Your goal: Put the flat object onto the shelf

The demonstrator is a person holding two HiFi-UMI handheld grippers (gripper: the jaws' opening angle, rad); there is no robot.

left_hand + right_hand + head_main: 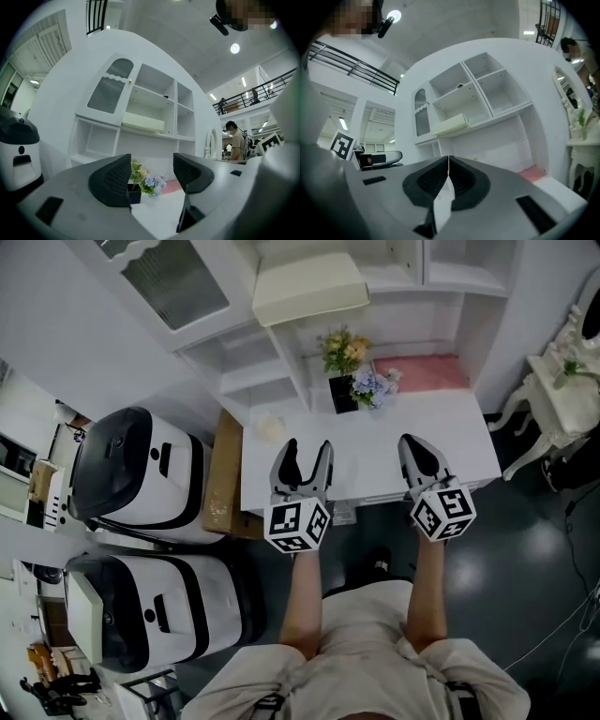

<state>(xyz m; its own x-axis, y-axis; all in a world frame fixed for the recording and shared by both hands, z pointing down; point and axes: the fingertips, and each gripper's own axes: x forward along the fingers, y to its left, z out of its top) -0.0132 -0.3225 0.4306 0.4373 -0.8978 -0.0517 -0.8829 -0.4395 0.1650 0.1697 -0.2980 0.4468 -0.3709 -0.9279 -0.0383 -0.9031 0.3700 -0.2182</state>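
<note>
Flat cream object (309, 287) lies on the cabinet shelf (183, 137); placement looks done. Left gripper (307, 448): jaws apart, empty. Right gripper (414, 442): jaws pressed together, empty. Both hover over the white desk (375, 470), well apart from the object. Nothing obviously left.

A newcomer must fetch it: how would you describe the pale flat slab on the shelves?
Find the white shelving unit standing at the back of the white desk. In its upper part, just right of the grey-paned door, a cream slab lies flat on a shelf. It is the only broad, flat, cream piece there, and it juts out past the shelf's front edge.
</note>
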